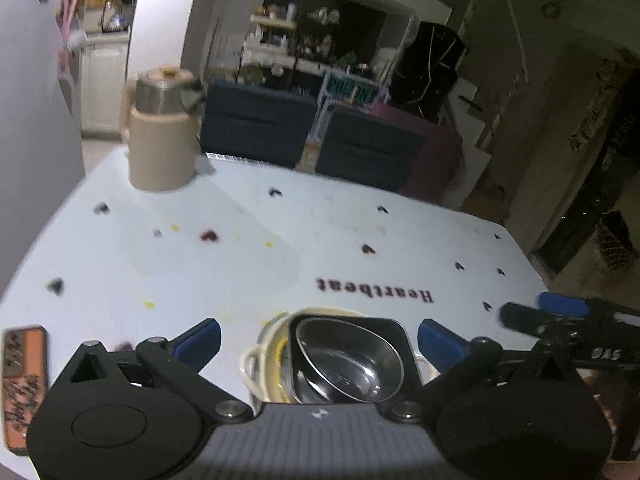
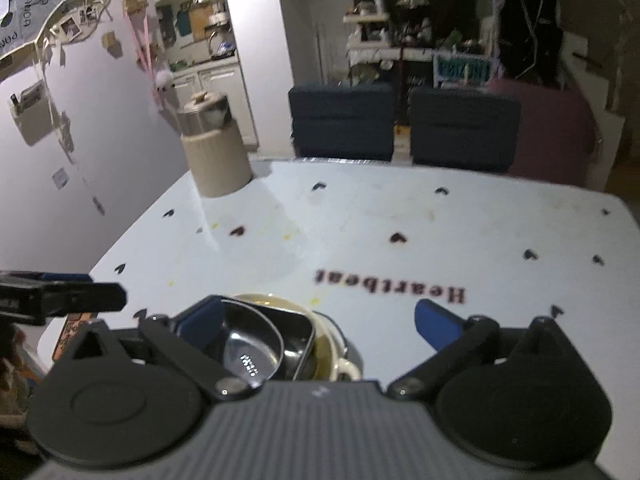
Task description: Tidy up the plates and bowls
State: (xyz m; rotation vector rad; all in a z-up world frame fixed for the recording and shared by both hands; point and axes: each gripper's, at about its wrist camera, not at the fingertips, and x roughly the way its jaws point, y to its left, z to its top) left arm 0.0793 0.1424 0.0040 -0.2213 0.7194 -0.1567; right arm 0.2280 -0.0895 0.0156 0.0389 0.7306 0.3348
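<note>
A stack stands on the white table (image 1: 240, 264) near its front edge: a cream handled bowl (image 1: 256, 364) at the bottom, a black square dish (image 1: 396, 332) in it, and a shiny steel bowl (image 1: 348, 360) on top. My left gripper (image 1: 318, 342) is open, its blue pads wide on either side of the stack, not pressing it. The right gripper (image 2: 320, 322) is open too. In its view the steel bowl (image 2: 252, 348), black dish (image 2: 298, 328) and cream bowl (image 2: 340, 360) lie low left, partly behind its left finger. Nothing is held.
A beige thermos jug (image 1: 160, 140) stands at the table's far left corner. An orange patterned flat object (image 1: 24, 388) lies at the near left edge. Two dark blue chairs (image 2: 344, 120) and a purple one (image 2: 552, 132) stand beyond the far edge. A wall runs along the left.
</note>
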